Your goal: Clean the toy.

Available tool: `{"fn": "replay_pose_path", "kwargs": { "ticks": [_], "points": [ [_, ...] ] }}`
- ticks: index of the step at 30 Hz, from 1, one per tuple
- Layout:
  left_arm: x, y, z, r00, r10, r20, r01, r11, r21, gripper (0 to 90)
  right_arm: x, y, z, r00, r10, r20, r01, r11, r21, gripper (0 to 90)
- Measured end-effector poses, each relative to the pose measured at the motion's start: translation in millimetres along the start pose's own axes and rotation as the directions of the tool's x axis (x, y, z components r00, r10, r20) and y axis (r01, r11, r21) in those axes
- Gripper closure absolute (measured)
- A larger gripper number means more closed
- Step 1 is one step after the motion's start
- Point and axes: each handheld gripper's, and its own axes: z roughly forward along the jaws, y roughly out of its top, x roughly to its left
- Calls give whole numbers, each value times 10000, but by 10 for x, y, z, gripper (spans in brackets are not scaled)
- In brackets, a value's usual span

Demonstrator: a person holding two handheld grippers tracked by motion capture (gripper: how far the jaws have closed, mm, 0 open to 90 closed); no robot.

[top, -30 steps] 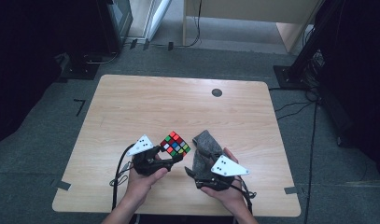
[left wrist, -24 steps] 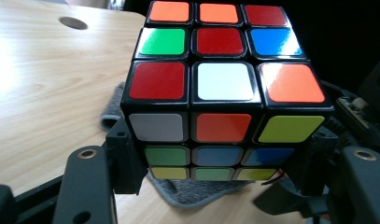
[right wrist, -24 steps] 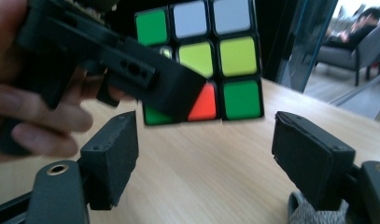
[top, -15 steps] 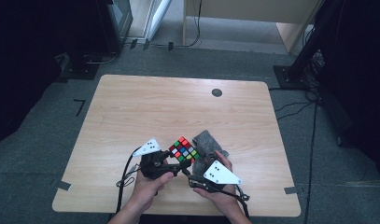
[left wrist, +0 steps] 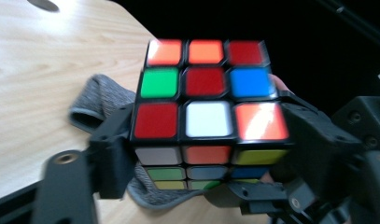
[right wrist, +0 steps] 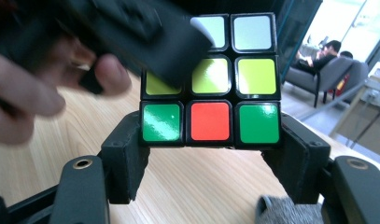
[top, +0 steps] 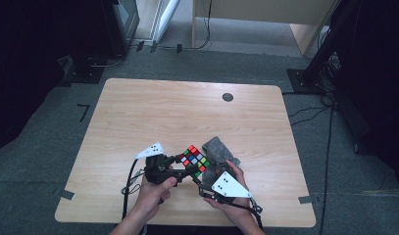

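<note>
Cube [top: 194,159] lifted off table [top: 138,117], between both claws, near front edge, grey cloth [top: 219,149] just beside. Left claw [left wrist: 197,154] jaws just opening, cube between them, flanking lower layer. Right claw [right wrist: 211,158] jaws just closing onto bottom layer, pads pressing. Since a second ago hands drew together, cube raised from table. Judgement: hand-over to right claw, twist next.

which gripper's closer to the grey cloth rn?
Right. The right gripper sits just beside the grey cloth, with that hand's fingers on it. The left gripper is across the cube from the cloth.
</note>
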Motion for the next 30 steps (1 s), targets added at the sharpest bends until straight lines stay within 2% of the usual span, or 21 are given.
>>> {"fn": "replay_pose_path", "kwargs": {
  "ticks": [1, 2, 5, 8, 9, 11, 12, 14, 15, 16, 18, 20, 21, 23, 24, 26, 28, 29, 30],
  "points": [
    [-5, 12, -20, 9992, 326, -221, -326, 9995, -8, 198, -15, -11, -1, 10000, 75, 51, -75, 9999, 84, 343],
    [-4, 19, -32, 9983, 475, -331, -475, 9989, -2, 168, -43, -22, 1, 9999, 116, 118, -118, 9997, 195, 343],
    [8, 46, -85, 9947, 921, -453, -923, 9957, -27, 107, -119, -42, -9, 9991, 365, 228, -376, 9981, 492, 344],
    [-8, 40, -103, 9792, 1798, -939, -1793, 9837, 138, 90, -228, -30, -53, 9957, 844, 375, -870, 9934, 747, 344],
    [-8, 31, -96, 9739, 2063, -948, -2045, 9785, 283, 72, -255, -19, -68, 9943, 978, 418, -1008, 9920, 761, 344],
    [-13, 3, -67, 9572, 2672, -1117, -2612, 9631, 655, 32, -321, 31, -116, 9912, 1236, 473, -1268, 9893, 721, 344],
    [-20, -22, -42, 9366, 3171, -1492, -3054, 9474, 960, 32, -337, 50, -130, 9906, 1292, 450, -1321, 9888, 694, 344],
    [-33, -60, -3, 9117, 3659, -1870, -3471, 9293, 1260, 33, -366, 102, -162, 9877, 1509, 397, -1534, 9858, 685, 343],
    [-37, -75, 13, 9070, 3760, -1899, -3556, 9251, 1331, 33, -376, 125, -176, 9847, 1716, 308, -1734, 9823, 703, 343],
    [-41, -88, 26, 9001, 3900, -1941, -3689, 9194, 1362, 33, -386, 144, -189, 9800, 1980, 204, -1990, 9775, 700, 343],
    [-60, -115, 51, 8796, 4288, -2059, -4046, 9021, 1499, 33, -396, 175, -204, 9663, 2573, -51, -2563, 9639, 715, 343],
    [-80, -142, 69, 8582, 4688, -2091, -4426, 8821, 1613, 33, -391, 208, -211, 9559, 2931, -202, -2903, 9529, 879, 342],
    [-94, -159, 76, 8409, 4982, -2113, -4715, 8662, 1657, 33, -387, 227, -214, 9510, 3077, -296, -3036, 9478, 974, 342],
    [-119, -185, 89, 8159, 5337, -2225, -5076, 8454, 1663, 33, -370, 275, -215, 9387, 3409, -507, -3337, 9358, 1141, 342],
    [-128, -192, 93, 8101, 5418, -2241, -5161, 8403, 1657, 33, -356, 299, -216, 9328, 3557, -578, -3469, 9297, 1235, 342],
    [-154, -207, 100, 8081, 5483, -2154, -5275, 8363, 1498, 33, -333, 334, -217, 9242, 3762, -659, -3653, 9211, 1343, 342],
    [-184, -216, 93, 8054, 5587, -1980, -5440, 8294, 1273, 33, -315, 367, -216, 9090, 4084, -839, -3942, 9074, 1454, 342],
    [-199, -222, 83, 8015, 5688, -1843, -5580, 8223, 1112, 33, -306, 379, -212, 9039, 4192, -849, -4041, 9020, 1519, 342],
    [-216, -231, 76, 7930, 5832, -1760, -5749, 8120, 1008, 33, -298, 387, -206, 8994, 4293, -828, -4129, 8962, 1621, 342]
  ]
}}
